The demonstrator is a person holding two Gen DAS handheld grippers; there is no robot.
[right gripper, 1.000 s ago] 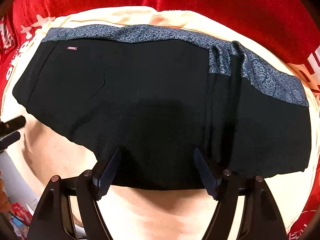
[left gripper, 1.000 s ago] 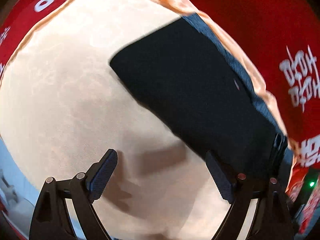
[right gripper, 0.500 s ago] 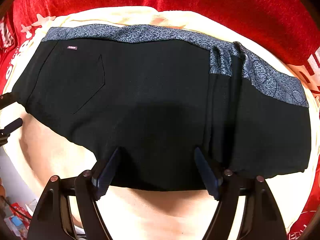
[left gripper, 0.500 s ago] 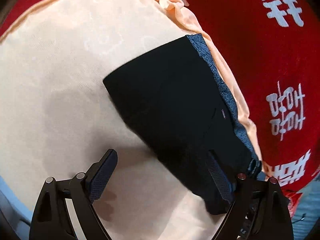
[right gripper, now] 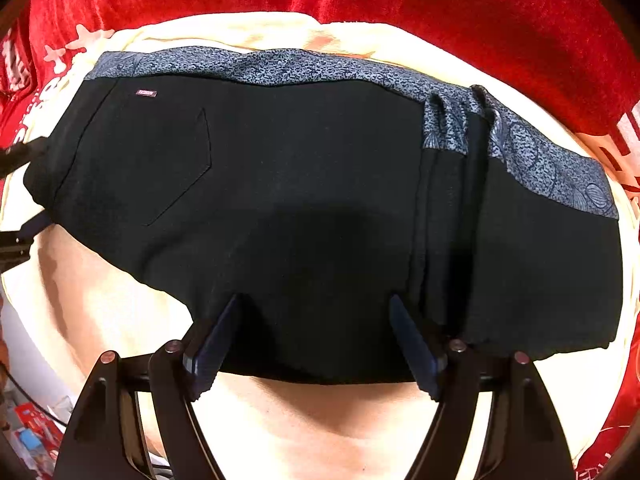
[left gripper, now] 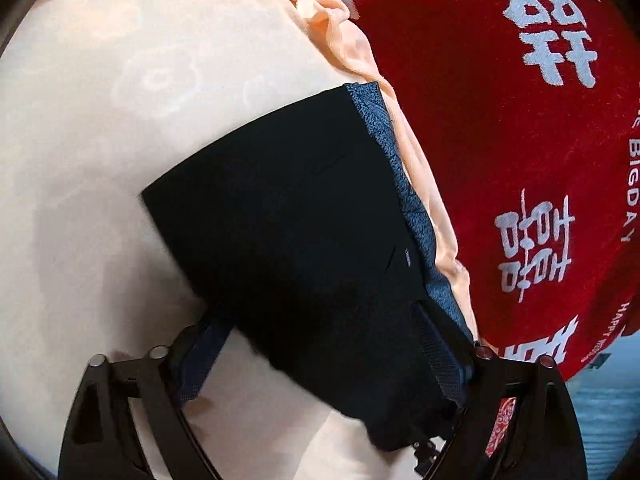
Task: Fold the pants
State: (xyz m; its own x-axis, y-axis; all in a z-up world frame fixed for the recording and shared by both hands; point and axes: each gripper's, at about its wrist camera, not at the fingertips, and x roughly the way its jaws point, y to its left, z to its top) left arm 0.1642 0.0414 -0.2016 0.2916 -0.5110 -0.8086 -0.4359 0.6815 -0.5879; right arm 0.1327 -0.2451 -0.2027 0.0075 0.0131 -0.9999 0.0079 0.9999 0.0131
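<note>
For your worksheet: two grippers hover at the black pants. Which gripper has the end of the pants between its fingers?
The left gripper: an end of the black pants lies between its open fingers. The right gripper sits at the long edge.

Your left gripper (left gripper: 316,354) and right gripper (right gripper: 314,344) share one build: black angular frames with triangular cutouts, round silver screw heads, and dark blue textured finger pads (right gripper: 208,352).
</note>
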